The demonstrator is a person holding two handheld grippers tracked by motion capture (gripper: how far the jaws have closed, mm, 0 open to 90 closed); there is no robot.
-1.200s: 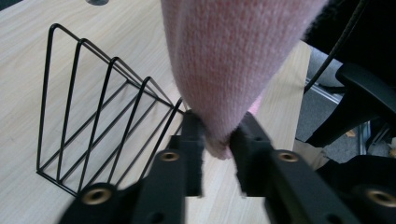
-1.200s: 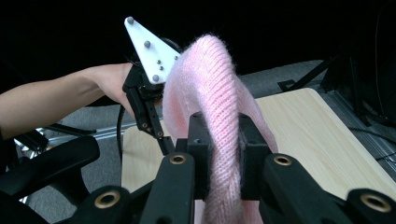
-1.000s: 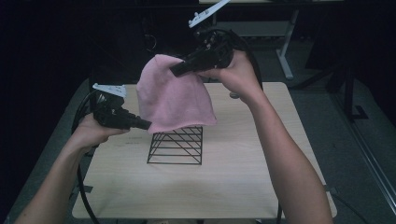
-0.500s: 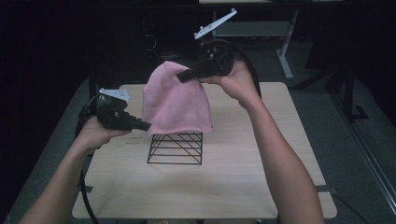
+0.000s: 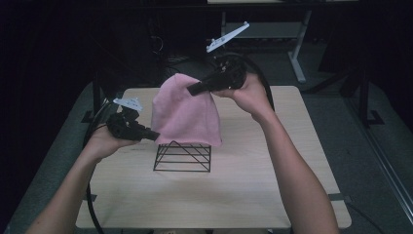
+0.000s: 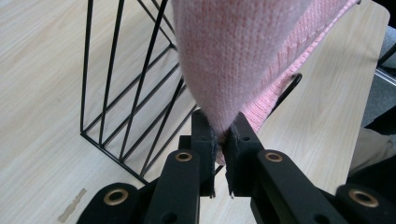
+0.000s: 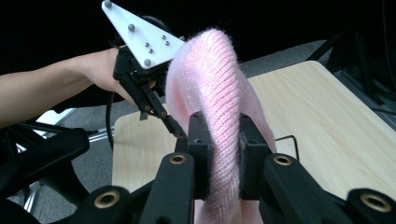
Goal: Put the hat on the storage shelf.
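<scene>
The near half of the counter is bare wood from its front edge up to the black wire rack, with the person's two forearms crossing it from below. The rack stands a little left of the counter's middle, its slanted wires open. Bare wood lies wide on its right toward the right edge, with a narrower strip toward the left edge.

Just above the rack hangs the pink knitted cloth, held up off the counter between both grippers. The left gripper, near the left edge, is clamped on the cloth's lower left corner; in the left gripper view its jaws pinch a point of the knit, with the rack just beyond. The right gripper, raised above the counter's far part, is closed on the cloth's top fold, and the knit bulges up between its jaws. Beyond the far edge stand dark table legs and floor.
</scene>
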